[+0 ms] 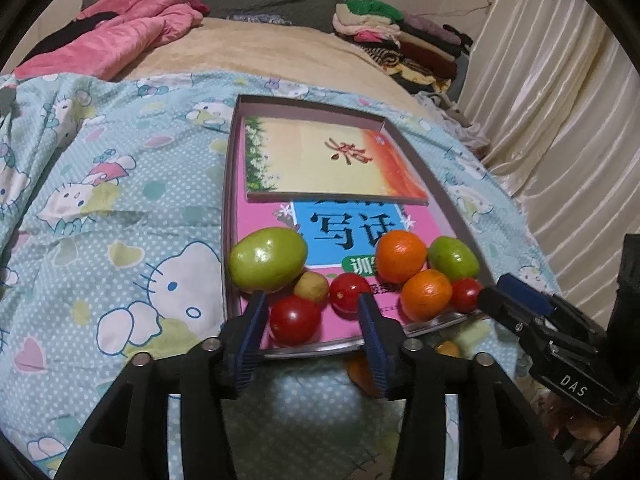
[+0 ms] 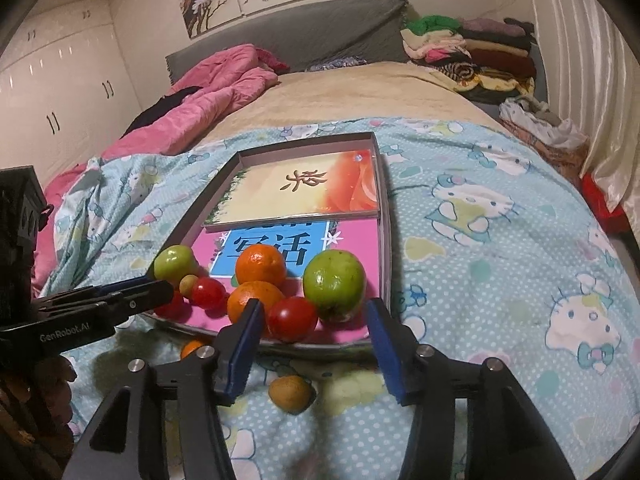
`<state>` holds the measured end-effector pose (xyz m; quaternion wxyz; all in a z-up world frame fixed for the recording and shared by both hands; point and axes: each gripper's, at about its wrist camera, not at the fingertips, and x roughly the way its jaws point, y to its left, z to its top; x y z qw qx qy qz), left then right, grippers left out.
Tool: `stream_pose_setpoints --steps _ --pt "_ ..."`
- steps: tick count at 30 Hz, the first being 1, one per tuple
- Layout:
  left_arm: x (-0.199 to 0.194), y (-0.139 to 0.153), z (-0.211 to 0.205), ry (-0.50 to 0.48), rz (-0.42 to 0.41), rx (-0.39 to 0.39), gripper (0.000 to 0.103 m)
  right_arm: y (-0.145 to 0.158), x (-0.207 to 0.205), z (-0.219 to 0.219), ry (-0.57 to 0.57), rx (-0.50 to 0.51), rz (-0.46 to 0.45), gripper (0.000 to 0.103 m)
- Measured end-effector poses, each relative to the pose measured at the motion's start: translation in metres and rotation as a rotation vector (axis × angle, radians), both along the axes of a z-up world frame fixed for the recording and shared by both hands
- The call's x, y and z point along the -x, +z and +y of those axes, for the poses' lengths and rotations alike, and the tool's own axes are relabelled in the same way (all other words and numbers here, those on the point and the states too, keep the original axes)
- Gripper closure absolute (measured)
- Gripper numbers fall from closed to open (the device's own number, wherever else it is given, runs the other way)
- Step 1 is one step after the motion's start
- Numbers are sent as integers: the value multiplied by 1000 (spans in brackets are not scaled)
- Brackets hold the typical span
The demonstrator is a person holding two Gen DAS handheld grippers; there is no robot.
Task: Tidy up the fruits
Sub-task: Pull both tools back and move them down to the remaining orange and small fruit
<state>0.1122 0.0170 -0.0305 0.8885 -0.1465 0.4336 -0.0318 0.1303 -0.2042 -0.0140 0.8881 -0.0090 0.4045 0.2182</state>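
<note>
A shallow grey tray point(image 1: 230, 184) point(image 2: 386, 220) lies on the bed and holds books and a cluster of fruit at its near end. The cluster has green fruits point(image 1: 267, 259) point(image 2: 334, 284), oranges point(image 1: 401, 255) point(image 2: 261, 266) and red tomatoes point(image 1: 348, 292) point(image 2: 207, 292). My left gripper point(image 1: 312, 312) is open over the tray's near edge, with one tomato point(image 1: 295, 320) loose between its fingers. My right gripper point(image 2: 314, 316) is open too, and another tomato point(image 2: 292, 318) sits between its fingers, untouched. A small brown fruit point(image 2: 290, 394) and a small orange point(image 2: 192, 348) lie on the blanket outside the tray.
The tray rests on a blue cartoon-print blanket point(image 1: 120, 200). A pink quilt point(image 2: 224, 84) lies at the back left, folded clothes point(image 2: 472, 52) are piled at the back right, and a curtain point(image 1: 560, 80) hangs along the right side.
</note>
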Motion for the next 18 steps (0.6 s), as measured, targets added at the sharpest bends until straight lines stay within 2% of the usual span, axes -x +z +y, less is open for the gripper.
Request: stream_pose_setpoints --steps 6,8,11,14,18 --pt "18 11 -8 -26 -12 -21 39 -1 17 2 35 0 54 43" --pt "24 12 -12 -47 -4 -16 36 -3 23 9 62 33 60 41" --pt "29 10 -21 -76 26 -29 36 -8 27 19 94 80 68 41" --pt "27 2 -28 -97 70 -1 36 -14 27 21 96 108 82 41" --pt "24 -13 -33 -112 126 6 36 -28 21 23 90 147 143 41"
